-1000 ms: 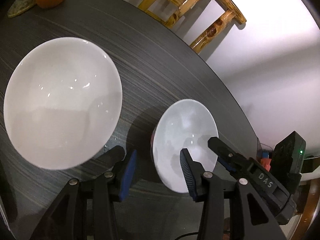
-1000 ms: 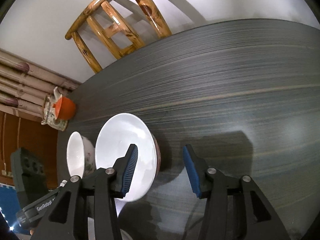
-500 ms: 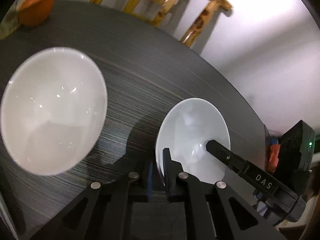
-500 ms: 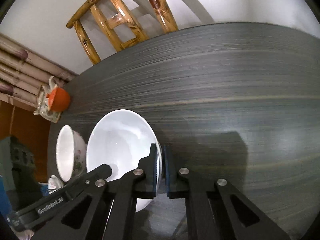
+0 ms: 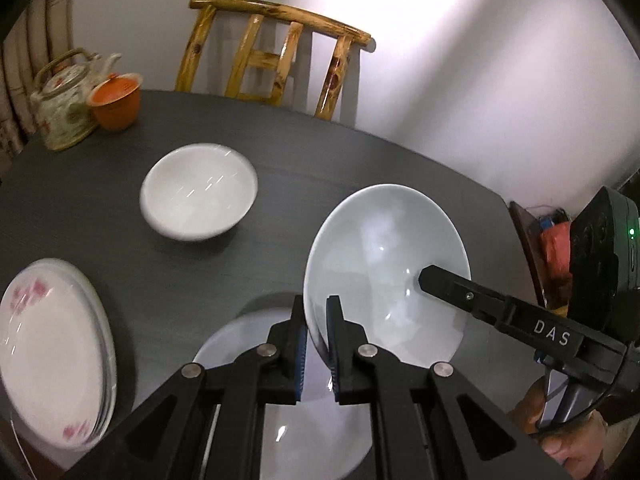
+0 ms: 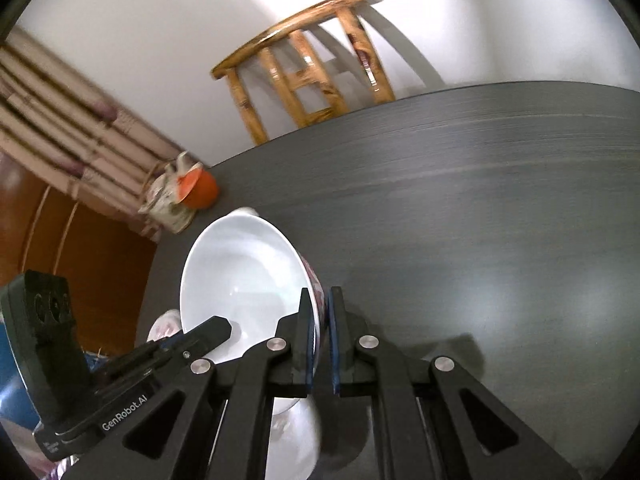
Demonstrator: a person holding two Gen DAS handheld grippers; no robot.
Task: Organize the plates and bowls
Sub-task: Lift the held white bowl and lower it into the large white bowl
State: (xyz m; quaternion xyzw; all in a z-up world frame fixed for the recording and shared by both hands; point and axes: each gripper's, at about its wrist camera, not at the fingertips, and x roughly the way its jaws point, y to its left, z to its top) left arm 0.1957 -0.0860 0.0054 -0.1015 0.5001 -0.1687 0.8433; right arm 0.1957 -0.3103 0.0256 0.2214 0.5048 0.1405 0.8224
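Note:
A white bowl [image 5: 384, 264] with a red pattern on its outside [image 6: 240, 280] hangs above the dark table [image 5: 160, 280], tilted. My left gripper [image 5: 316, 312] is shut on its near rim. In the left wrist view, the right gripper [image 5: 430, 280] reaches in from the right and clamps the opposite rim. My right gripper [image 6: 318, 304] is shut on that rim, with the left gripper [image 6: 220, 326] coming in at lower left. Directly beneath lies another white dish [image 5: 288, 400]; I cannot tell whether it is a bowl or a plate.
A second white bowl [image 5: 198, 190] sits further back on the table. A stack of pink-flowered plates [image 5: 52, 360] lies at the left edge. A floral teapot [image 5: 64, 108] and an orange cup [image 5: 116, 100] stand at the back left. A wooden chair [image 5: 272, 60] stands behind the table.
Both grippers went from open to shut on opposite rims of the patterned bowl. They then rose with it, and the plates, teapot and a dish underneath came into view.

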